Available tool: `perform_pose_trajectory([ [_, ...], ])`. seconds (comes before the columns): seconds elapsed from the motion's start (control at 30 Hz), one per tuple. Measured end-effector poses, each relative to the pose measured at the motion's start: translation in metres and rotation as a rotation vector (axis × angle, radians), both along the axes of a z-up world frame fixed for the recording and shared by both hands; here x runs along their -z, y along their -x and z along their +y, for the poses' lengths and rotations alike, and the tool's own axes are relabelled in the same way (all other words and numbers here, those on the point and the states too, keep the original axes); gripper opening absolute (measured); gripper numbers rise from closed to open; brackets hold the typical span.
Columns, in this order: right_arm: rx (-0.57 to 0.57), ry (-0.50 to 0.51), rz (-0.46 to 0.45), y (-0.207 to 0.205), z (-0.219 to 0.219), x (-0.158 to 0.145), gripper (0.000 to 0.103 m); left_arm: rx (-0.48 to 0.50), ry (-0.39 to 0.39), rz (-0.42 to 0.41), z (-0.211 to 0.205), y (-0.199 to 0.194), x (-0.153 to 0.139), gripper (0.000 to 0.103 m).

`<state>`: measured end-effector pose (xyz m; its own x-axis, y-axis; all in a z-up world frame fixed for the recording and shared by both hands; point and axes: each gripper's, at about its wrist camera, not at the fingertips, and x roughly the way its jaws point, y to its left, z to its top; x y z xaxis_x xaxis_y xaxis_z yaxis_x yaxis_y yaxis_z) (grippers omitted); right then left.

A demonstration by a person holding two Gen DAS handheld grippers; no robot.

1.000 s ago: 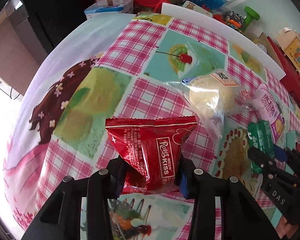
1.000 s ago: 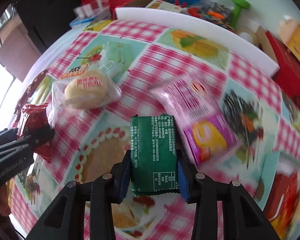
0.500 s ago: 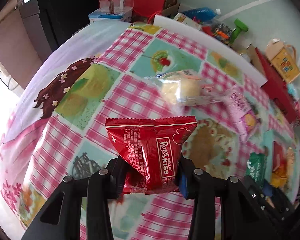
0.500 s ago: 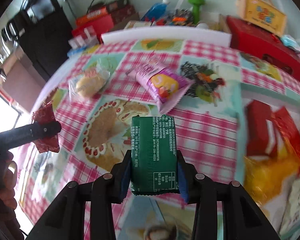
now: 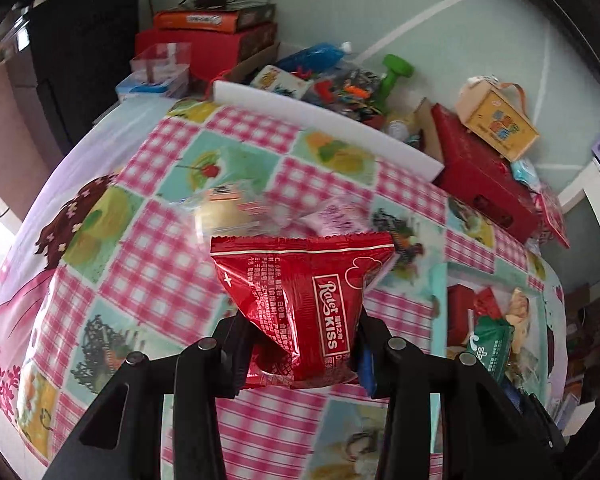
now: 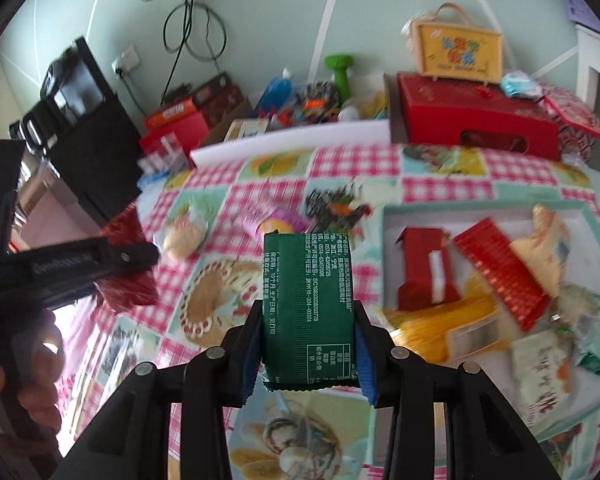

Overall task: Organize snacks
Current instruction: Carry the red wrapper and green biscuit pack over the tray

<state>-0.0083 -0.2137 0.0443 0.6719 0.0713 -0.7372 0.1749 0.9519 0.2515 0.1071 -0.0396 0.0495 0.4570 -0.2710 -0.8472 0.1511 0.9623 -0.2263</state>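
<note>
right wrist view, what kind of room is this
Probably a lived-in room at home, not a shop: a table under a checked picture tablecloth, gift boxes like the red box piled along the wall, and a wall socket with trailing cables.

A red pack (image 5: 300, 304) and a green pack (image 6: 309, 304) hang upright above the checked cloth (image 5: 172, 280), left of the tray (image 6: 596, 240).
</note>
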Motion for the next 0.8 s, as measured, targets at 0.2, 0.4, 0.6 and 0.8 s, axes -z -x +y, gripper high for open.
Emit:
perform_pose_trajectory([
  [0.2, 0.093, -0.006, -0.028, 0.012, -0.037, -0.011, 0.042, 0.067, -0.027, -0.018, -0.042, 0.007, -0.006, 0.044],
  [0.4, 0.182, -0.005, -0.043, 0.025, -0.072, -0.016, 0.042, 0.114, -0.039, -0.017, -0.076, 0.014, -0.006, 0.044],
  [0.6, 0.299, -0.029, -0.055, 0.044, -0.117, -0.017, 0.042, 0.176, -0.051, -0.01, -0.112, 0.024, -0.004, 0.044],
  [0.8, 0.423, -0.038, -0.057, 0.064, -0.16, -0.015, 0.042, 0.234, -0.035, 0.007, -0.142, 0.032, -0.004, 0.044],
])
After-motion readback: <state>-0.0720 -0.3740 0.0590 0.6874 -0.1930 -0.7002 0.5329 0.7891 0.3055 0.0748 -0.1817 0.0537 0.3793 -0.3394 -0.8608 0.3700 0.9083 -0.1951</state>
